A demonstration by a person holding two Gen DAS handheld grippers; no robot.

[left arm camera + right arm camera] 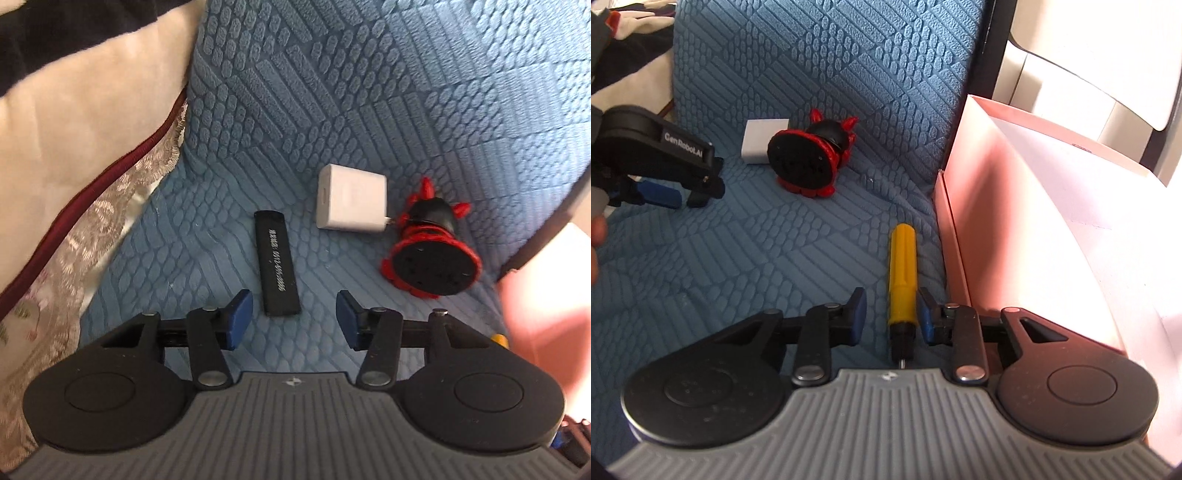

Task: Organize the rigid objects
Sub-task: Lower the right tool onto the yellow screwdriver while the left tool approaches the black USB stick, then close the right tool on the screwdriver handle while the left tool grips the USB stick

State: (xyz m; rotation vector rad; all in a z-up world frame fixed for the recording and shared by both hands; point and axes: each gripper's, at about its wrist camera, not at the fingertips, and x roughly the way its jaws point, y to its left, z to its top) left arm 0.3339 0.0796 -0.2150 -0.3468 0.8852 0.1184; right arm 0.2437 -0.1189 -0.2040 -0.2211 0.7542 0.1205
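On the blue quilted sofa seat (229,236) lie a flat black bar with white print (276,263), a white charger block (352,203) and a red-and-black figurine on its side (432,251). My left gripper (294,319) is open, just short of the black bar's near end. In the right wrist view a yellow-handled screwdriver (903,280) lies between the jaws of my open right gripper (892,315), close to the right pad and apart from the left pad. The figurine (809,162), the charger (762,140) and the left gripper (661,194) show further back.
A pink open box (1015,221) stands against the seat's right edge, right beside the screwdriver. A cream cushion with dark red piping and lace (92,166) lies at the left of the seat. The blue backrest (831,55) rises behind the objects.
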